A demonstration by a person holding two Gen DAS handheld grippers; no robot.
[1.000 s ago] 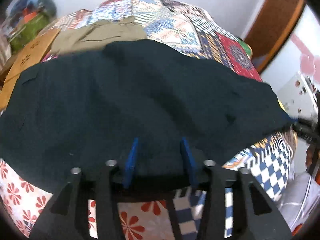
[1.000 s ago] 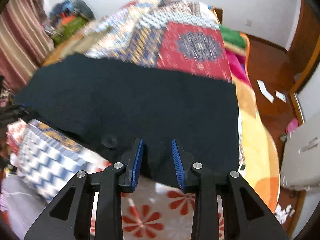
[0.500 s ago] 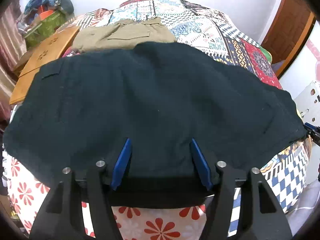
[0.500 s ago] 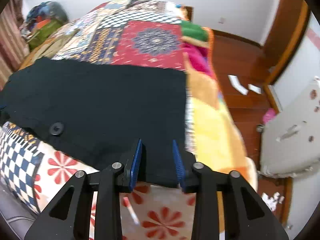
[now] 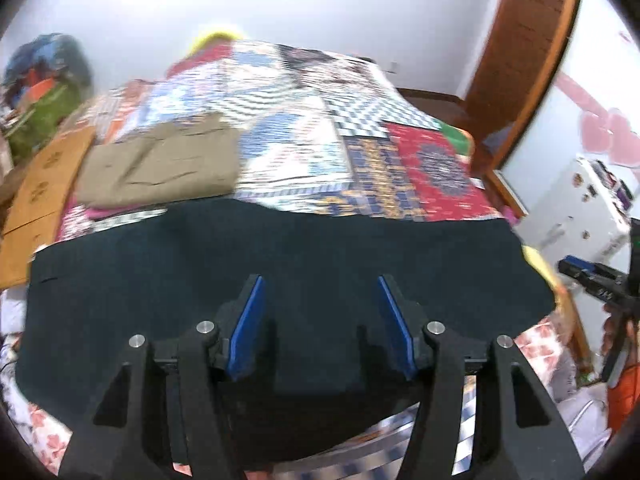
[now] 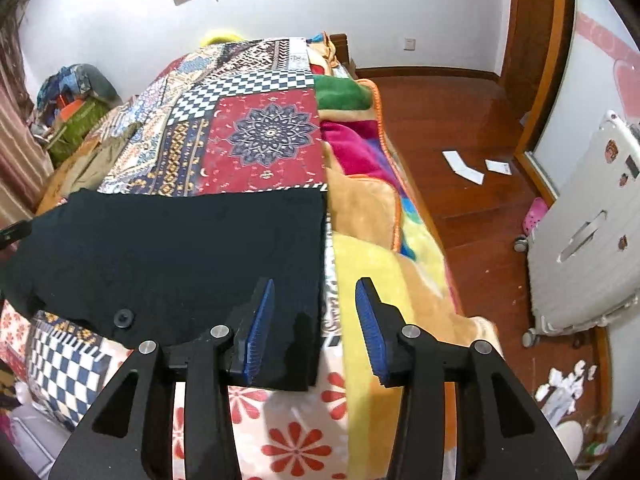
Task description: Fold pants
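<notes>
Black pants (image 5: 304, 256) lie spread flat across the near end of a patchwork bed (image 5: 304, 120). My left gripper (image 5: 320, 292) is open above their near edge, holding nothing. In the right wrist view the pants (image 6: 180, 248) reach to the gripper's left finger, with a button (image 6: 123, 317) near the front edge. My right gripper (image 6: 314, 300) is open and empty over the pants' right edge. It also shows at the right in the left wrist view (image 5: 592, 280).
Folded khaki pants (image 5: 160, 168) lie further back on the bed, beside a wooden board (image 5: 40, 188). A colourful blanket (image 6: 372, 208) hangs off the bed's right side. A white suitcase (image 6: 588, 240) stands on the wood floor (image 6: 460, 120).
Both grippers have opened and let go of the black pants. Both have pulled back and lifted; the pants now lie flat on the bed.
</notes>
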